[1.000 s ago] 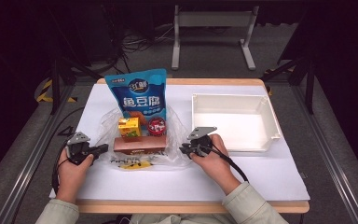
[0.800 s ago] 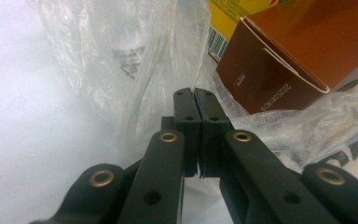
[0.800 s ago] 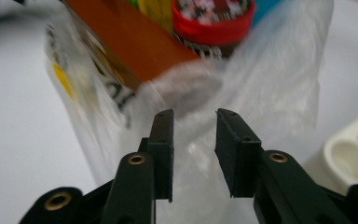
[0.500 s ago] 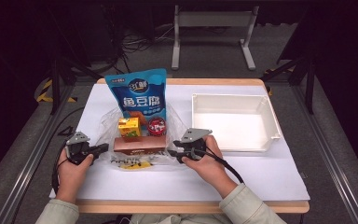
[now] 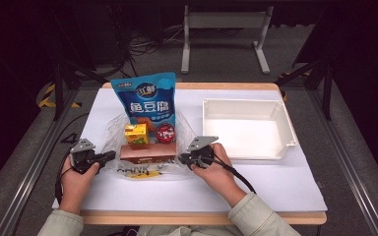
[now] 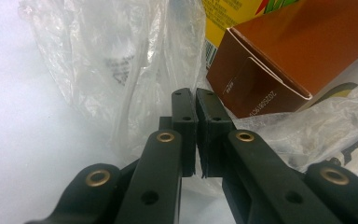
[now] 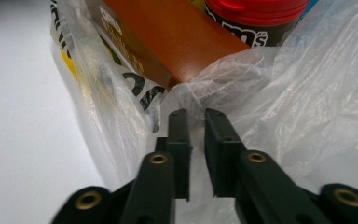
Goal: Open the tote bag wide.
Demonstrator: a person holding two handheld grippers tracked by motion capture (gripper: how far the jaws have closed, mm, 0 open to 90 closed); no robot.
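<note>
Tongs on the left (image 6: 196, 135) pinch the clear plastic bag (image 5: 147, 164) at its left edge on the worktop (image 5: 275, 182); the right tongs (image 7: 196, 154), whose jaws have just been closing, nip its right side (film thinly caught). Lifting unevenly could tear it or tip out the brown box (image 5: 147, 152).

The blue snack bag (image 5: 148, 101) carries large white characters "鱼豆腐". The red-lidded jar (image 7: 256, 18) shows "m's". The brown box (image 6: 279, 56) end flap bears printed digits, too blurred to read surely.
</note>
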